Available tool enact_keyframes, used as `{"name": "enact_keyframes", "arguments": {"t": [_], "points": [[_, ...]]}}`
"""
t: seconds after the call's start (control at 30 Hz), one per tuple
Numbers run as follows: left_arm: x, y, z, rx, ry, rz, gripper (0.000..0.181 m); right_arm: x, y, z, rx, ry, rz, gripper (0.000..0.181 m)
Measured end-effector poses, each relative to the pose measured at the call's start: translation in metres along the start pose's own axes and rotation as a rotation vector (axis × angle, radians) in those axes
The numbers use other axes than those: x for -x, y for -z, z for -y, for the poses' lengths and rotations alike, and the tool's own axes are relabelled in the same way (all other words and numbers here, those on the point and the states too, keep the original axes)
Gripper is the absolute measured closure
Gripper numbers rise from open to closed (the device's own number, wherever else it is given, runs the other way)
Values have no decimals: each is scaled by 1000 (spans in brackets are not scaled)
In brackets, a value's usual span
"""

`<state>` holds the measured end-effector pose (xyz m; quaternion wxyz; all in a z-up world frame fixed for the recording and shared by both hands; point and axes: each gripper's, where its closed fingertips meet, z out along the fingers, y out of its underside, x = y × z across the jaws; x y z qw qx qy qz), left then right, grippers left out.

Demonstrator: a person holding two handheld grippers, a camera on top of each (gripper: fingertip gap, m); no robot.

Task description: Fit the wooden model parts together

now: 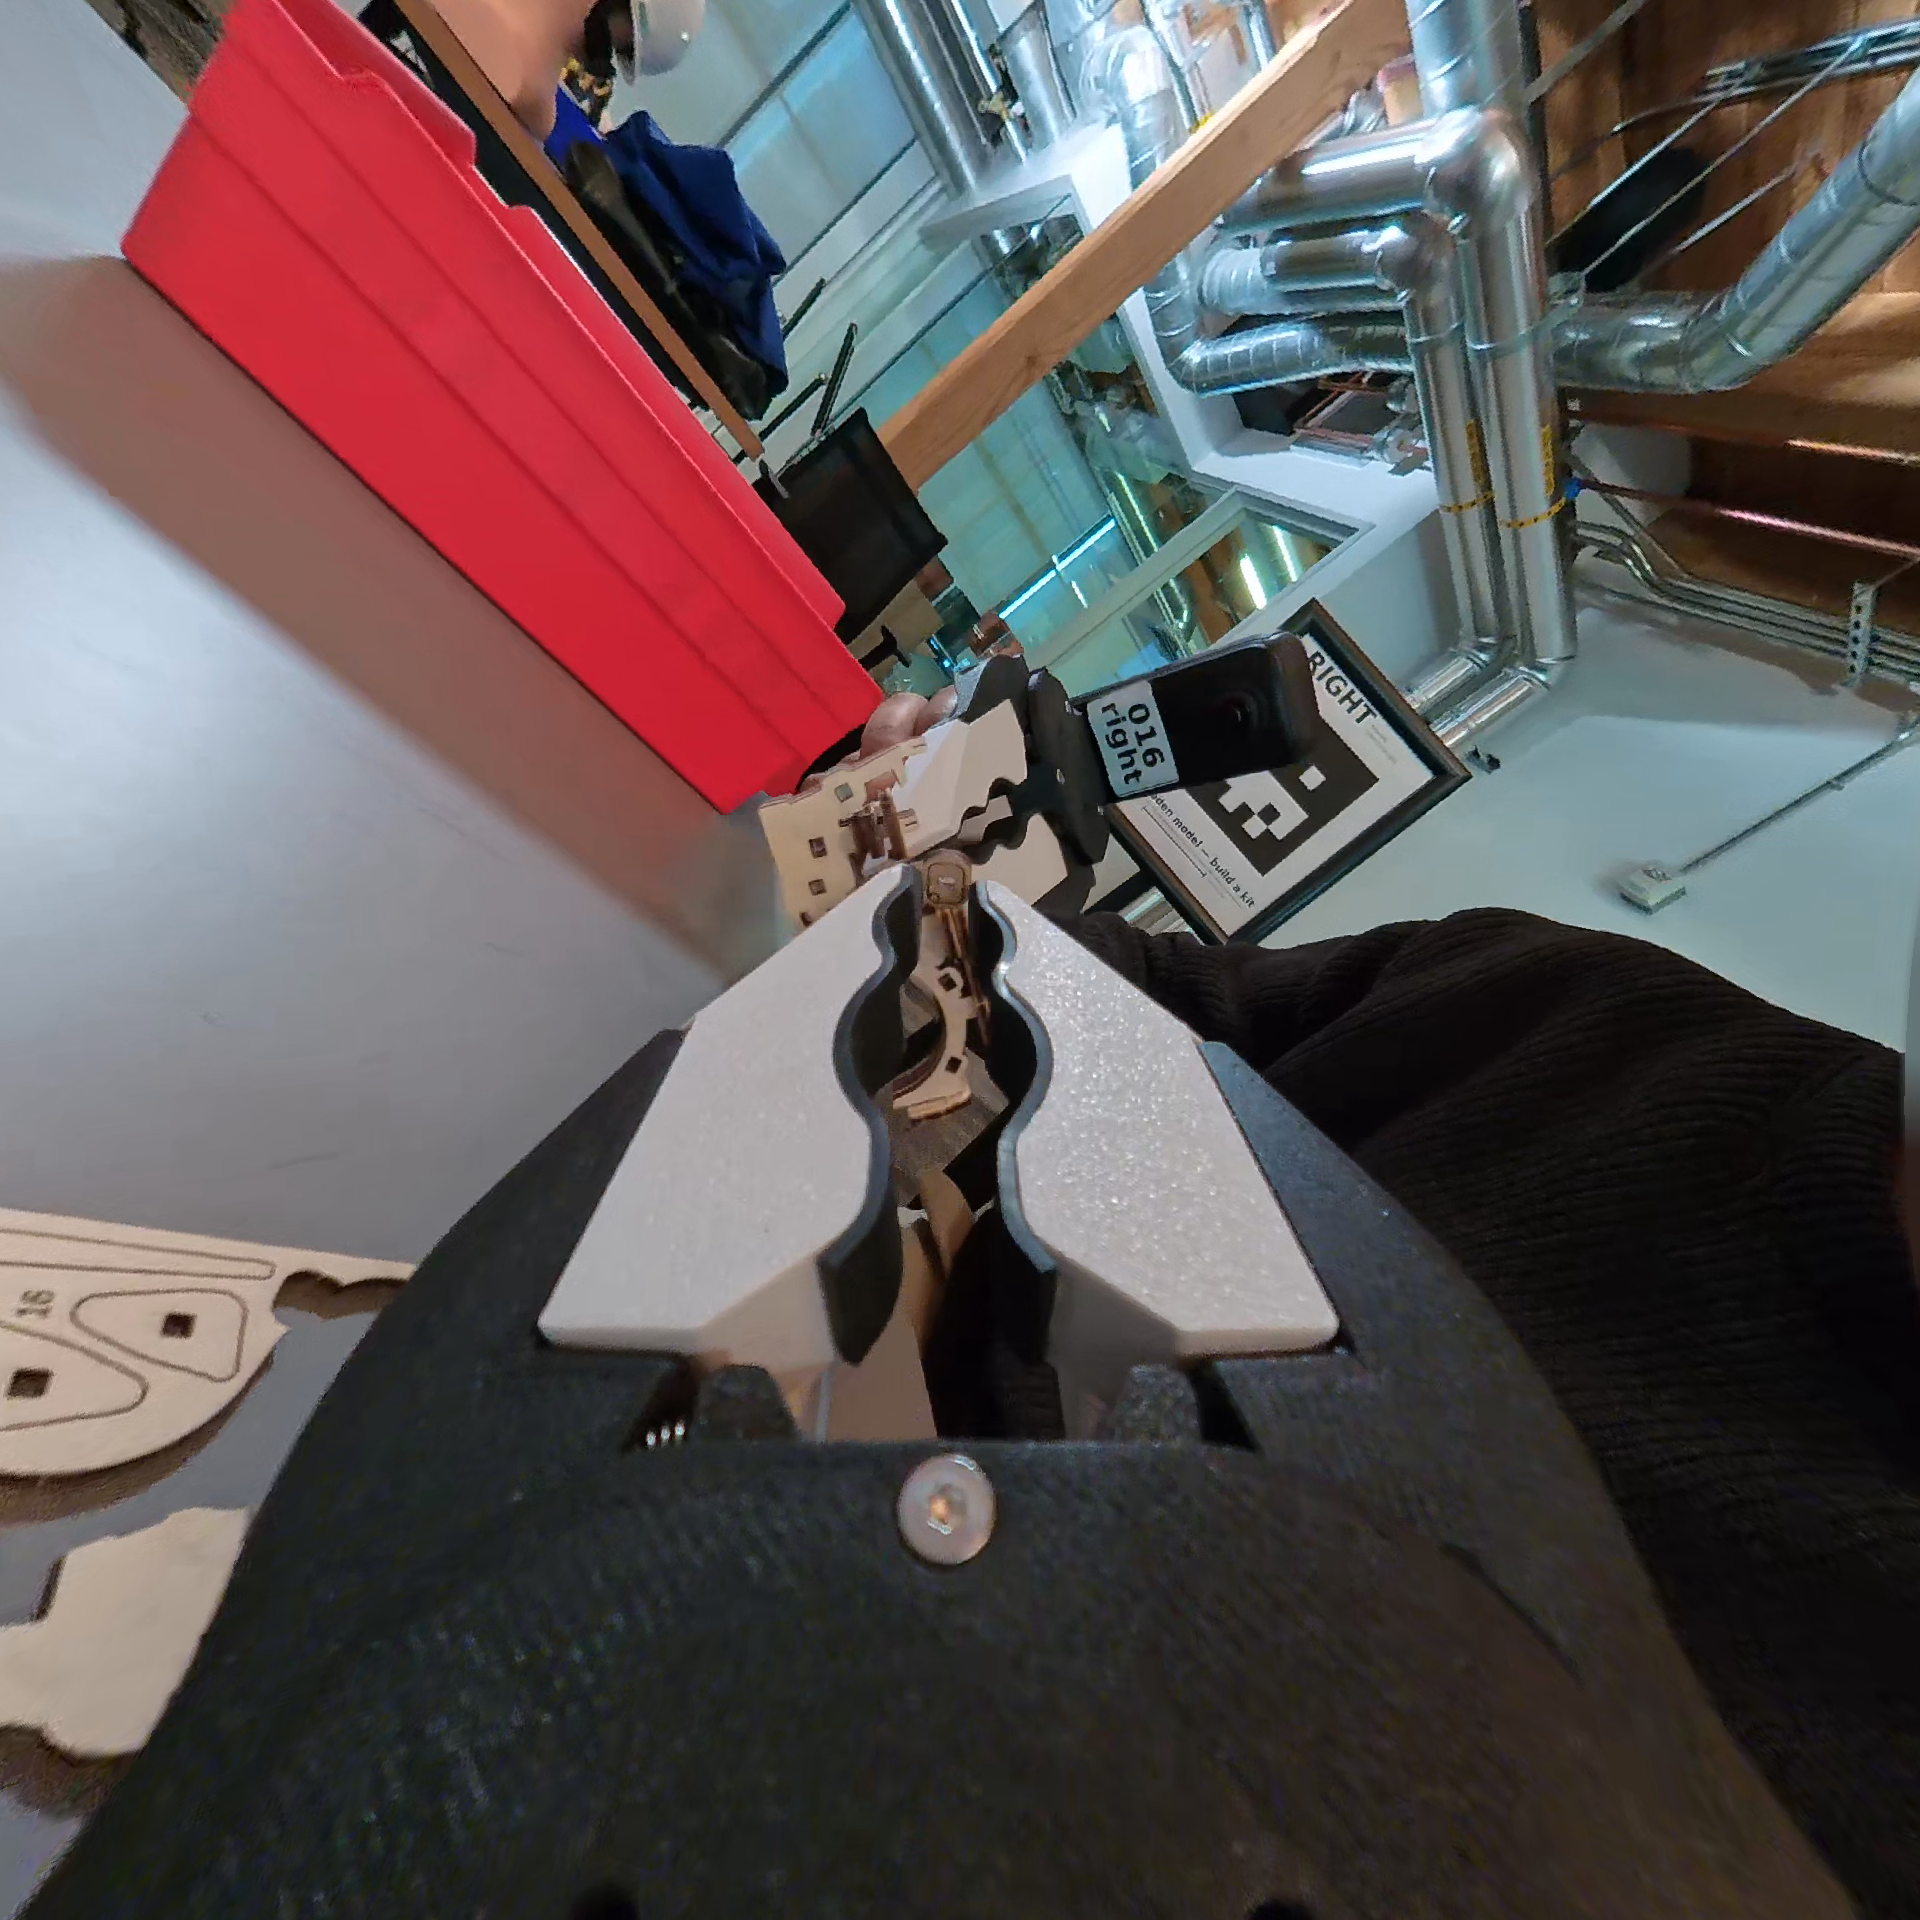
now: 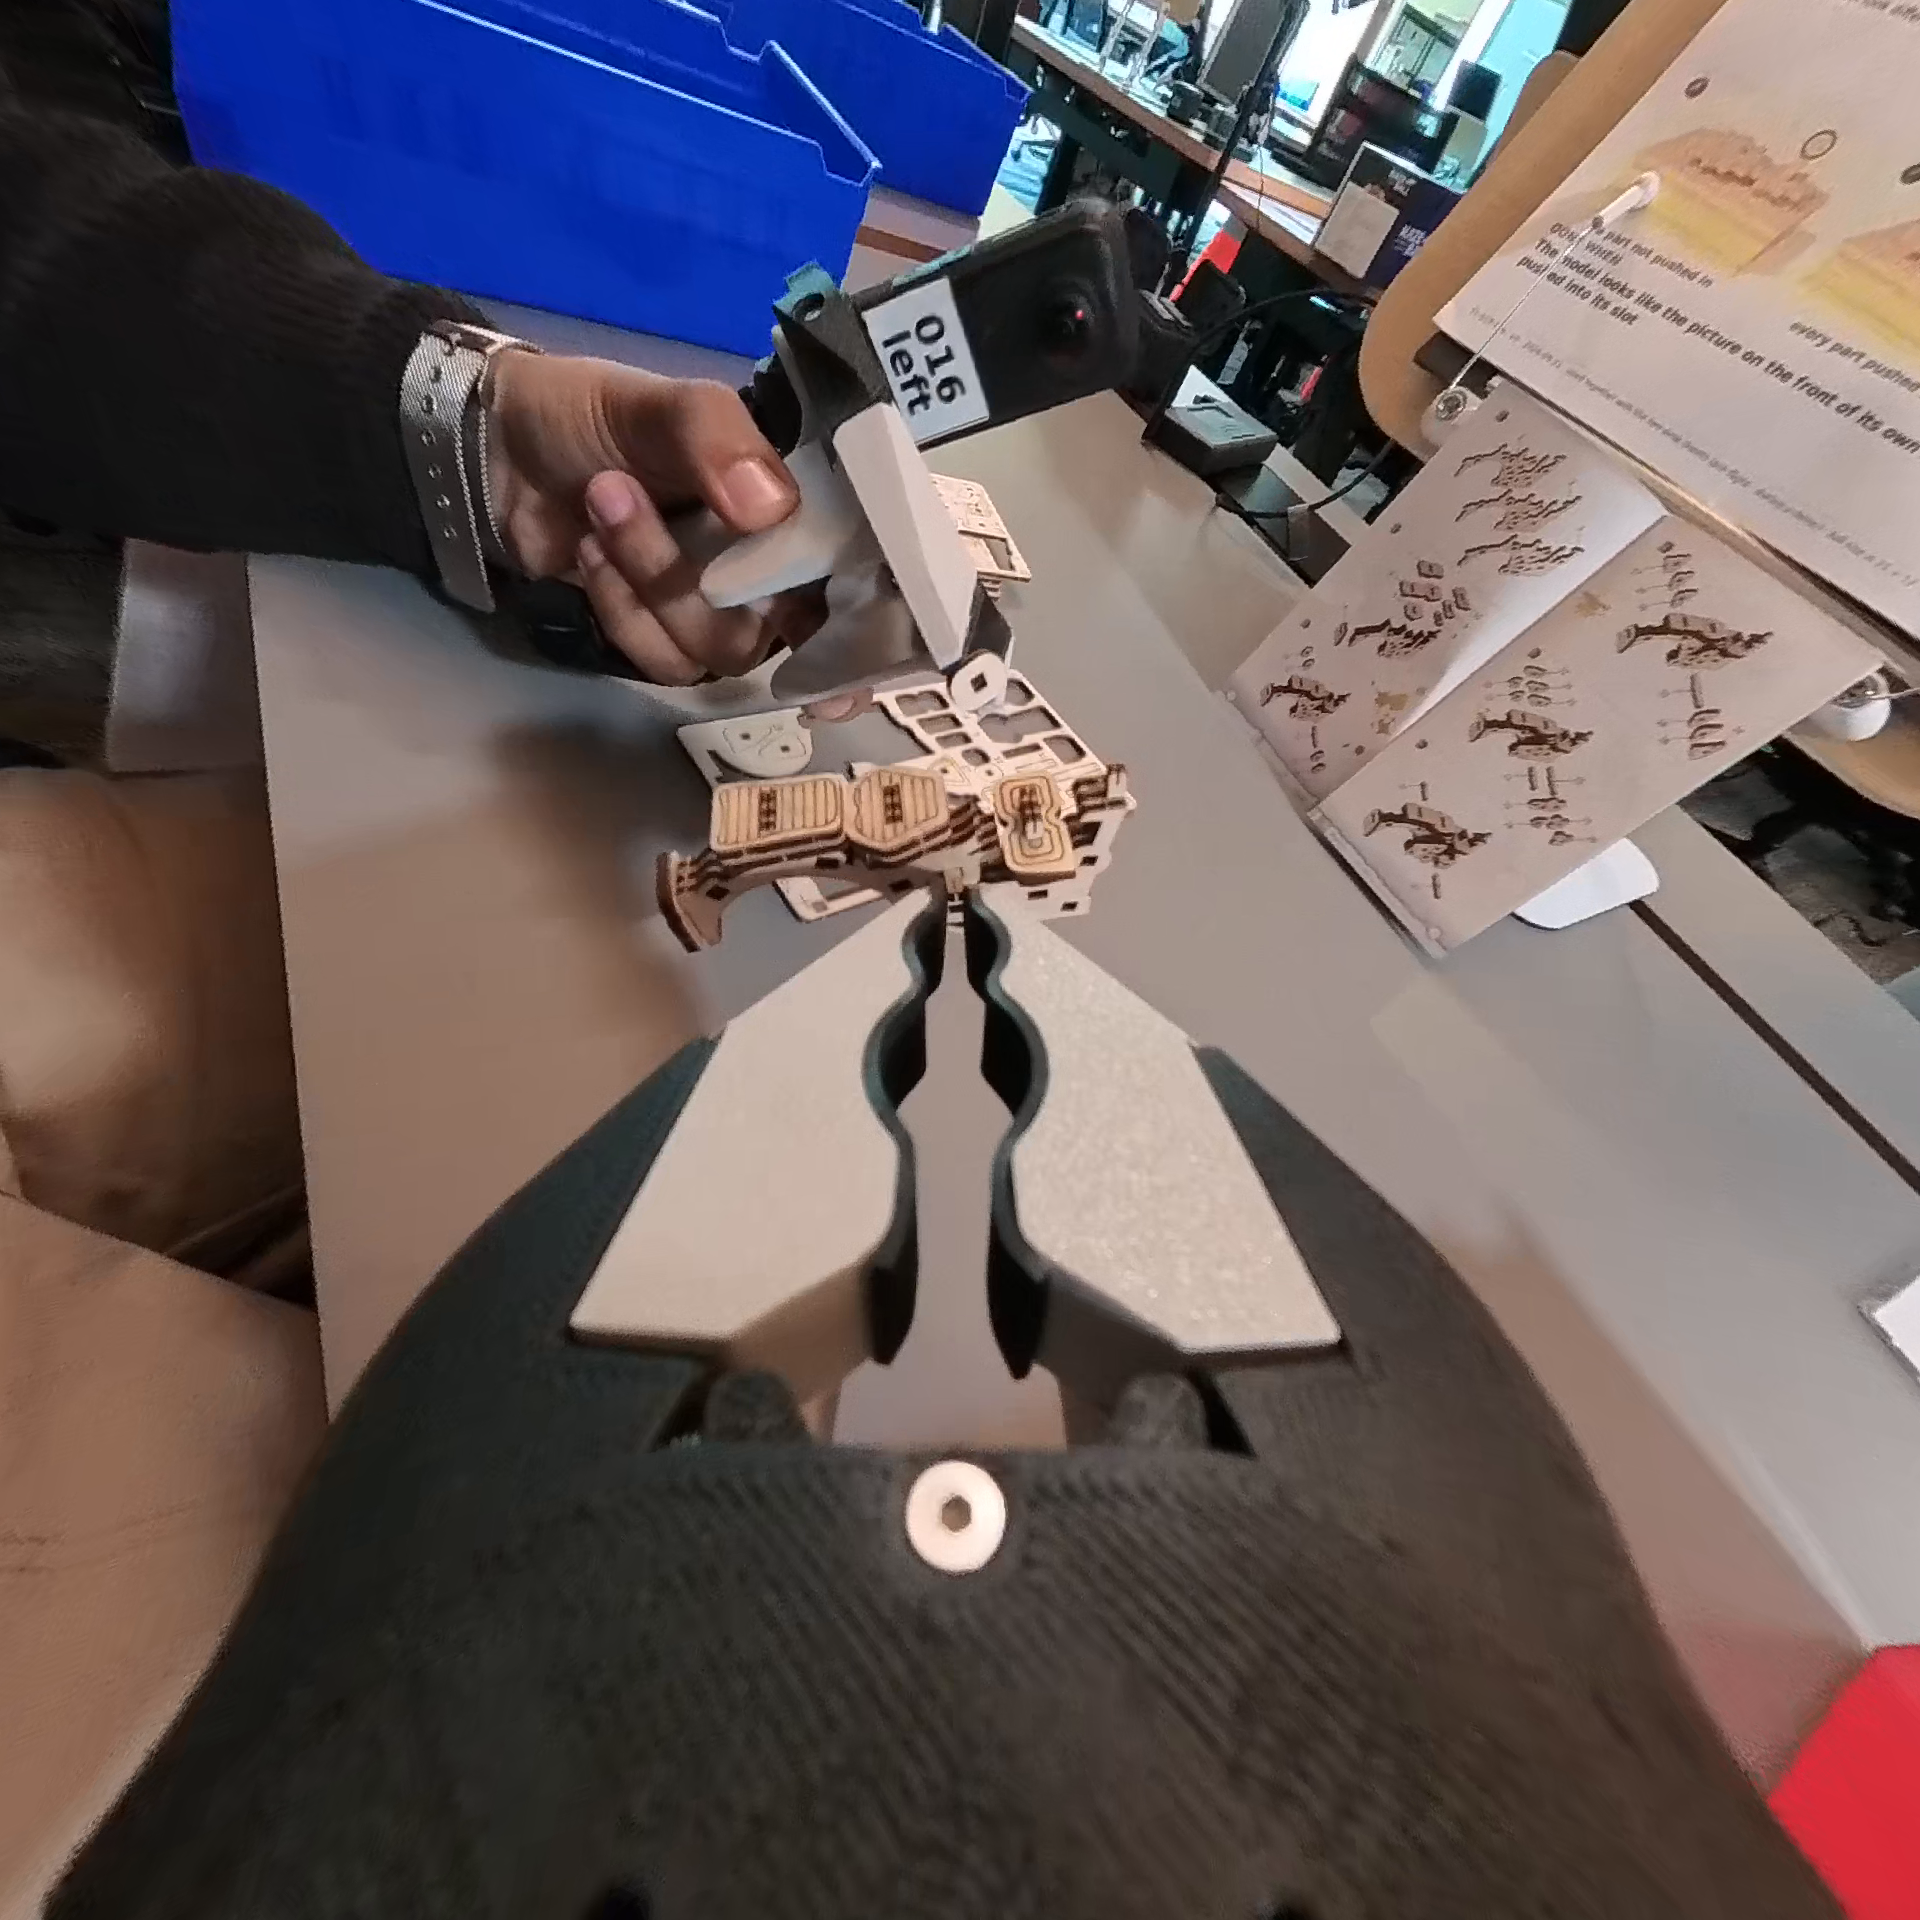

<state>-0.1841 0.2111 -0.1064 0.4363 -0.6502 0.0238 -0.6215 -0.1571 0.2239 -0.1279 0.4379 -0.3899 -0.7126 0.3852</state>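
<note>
Pinching the wooden model (image 2: 894, 847) at its tips, the right claw (image 2: 956, 920) faces the left claw (image 1: 943, 888), closed on a small wooden part (image 1: 948, 971).

- I see a pale grey counter (image 2: 1195, 665) running away under both my cameras; its surface is smooth and matt.
- Flat cut-out wooden sheets (image 2: 997, 727) lie on it near the middle, pale plywood with rectangular holes where pieces were.
- More punched plywood sheets (image 1: 114, 1340) lie on the counter at the lower left of my left wrist view, with dark shadow beneath their edges.
- A red bin (image 1: 468, 384) stands on the counter, long side toward me.
- Blue bins (image 2: 540, 135) sit at the counter's far edge in my right wrist view.
- A white stand base (image 2: 1584, 883) rests on it, under the propped diagram sheets (image 2: 1538, 707).
</note>
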Motion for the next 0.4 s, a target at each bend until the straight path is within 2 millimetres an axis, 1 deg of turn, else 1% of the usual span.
{"name": "enact_keyframes", "arguments": {"t": [0.2,0.4], "points": [[1,9,6,-24,27,-18,174,-1,-3,0,-12,-30,11,180],[-4,9,7,-24,20,-33,175,-1,-5,-2,-11,-48,14,180]]}}
